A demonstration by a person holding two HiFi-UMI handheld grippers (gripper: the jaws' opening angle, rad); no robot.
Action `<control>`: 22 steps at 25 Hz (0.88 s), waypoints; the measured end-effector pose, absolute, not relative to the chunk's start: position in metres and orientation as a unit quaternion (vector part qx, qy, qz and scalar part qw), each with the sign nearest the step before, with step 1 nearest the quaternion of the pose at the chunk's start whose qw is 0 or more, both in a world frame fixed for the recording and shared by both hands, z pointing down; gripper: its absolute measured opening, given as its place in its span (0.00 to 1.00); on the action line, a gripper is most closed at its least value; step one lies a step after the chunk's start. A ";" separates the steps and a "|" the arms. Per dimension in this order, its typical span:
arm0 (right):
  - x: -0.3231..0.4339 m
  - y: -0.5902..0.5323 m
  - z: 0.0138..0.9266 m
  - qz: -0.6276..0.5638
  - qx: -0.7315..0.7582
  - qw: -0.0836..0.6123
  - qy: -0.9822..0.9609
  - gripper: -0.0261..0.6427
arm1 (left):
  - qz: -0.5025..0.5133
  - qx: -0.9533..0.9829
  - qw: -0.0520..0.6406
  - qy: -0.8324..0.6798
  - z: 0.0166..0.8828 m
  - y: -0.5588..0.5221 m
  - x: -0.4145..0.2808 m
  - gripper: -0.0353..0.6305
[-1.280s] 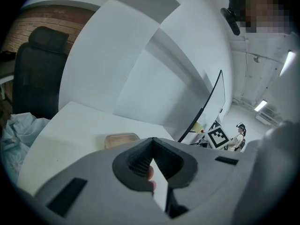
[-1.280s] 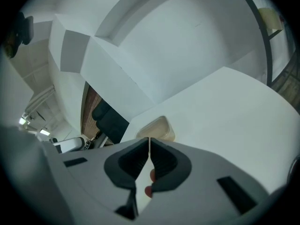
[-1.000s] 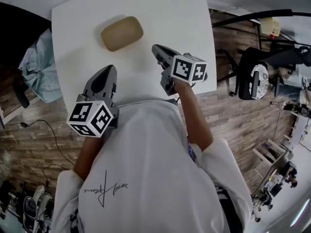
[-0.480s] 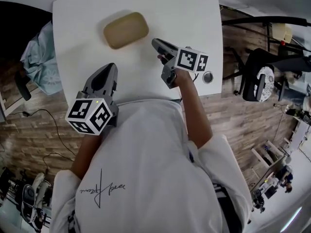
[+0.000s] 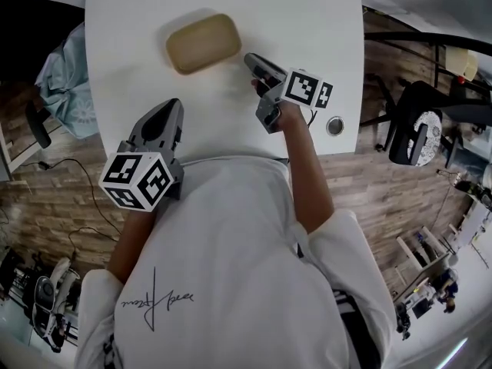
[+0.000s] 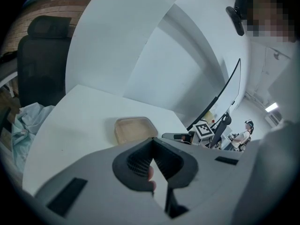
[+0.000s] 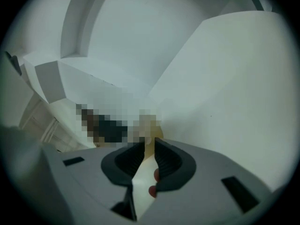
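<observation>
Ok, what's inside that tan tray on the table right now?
Nothing visible: the tan tray shows only its bare tan floor in the head view. In the left gripper view, the left gripper covers part of its near edge.

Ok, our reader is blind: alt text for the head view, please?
Seen from above, a person in a white shirt holds the left gripper and right gripper over a white table; the right one is nearer a tan tray.

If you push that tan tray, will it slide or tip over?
Probably slide, not tip: the tan tray is low, wide and flat on the smooth white table. It likely feels stiff, since its raised rim holds a neat shape. It looks empty, so probably light.
</observation>
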State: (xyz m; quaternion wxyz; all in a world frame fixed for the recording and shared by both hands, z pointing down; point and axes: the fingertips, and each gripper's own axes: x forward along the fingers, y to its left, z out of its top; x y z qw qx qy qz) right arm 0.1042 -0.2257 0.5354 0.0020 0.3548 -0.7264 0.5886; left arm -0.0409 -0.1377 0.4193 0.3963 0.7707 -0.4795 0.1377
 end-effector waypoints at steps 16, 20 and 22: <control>0.096 -0.223 0.540 0.621 0.317 -0.024 -0.716 0.16 | 0.150 0.760 0.415 -0.477 0.429 -0.137 -0.037 0.06; 0.098 -0.225 0.539 0.624 0.311 -0.028 -0.717 0.16 | 0.152 0.755 0.417 -0.483 0.430 -0.138 -0.038 0.06; 0.098 -0.225 0.540 0.625 0.305 -0.031 -0.717 0.16 | 0.155 0.753 0.417 -0.484 0.431 -0.138 -0.038 0.06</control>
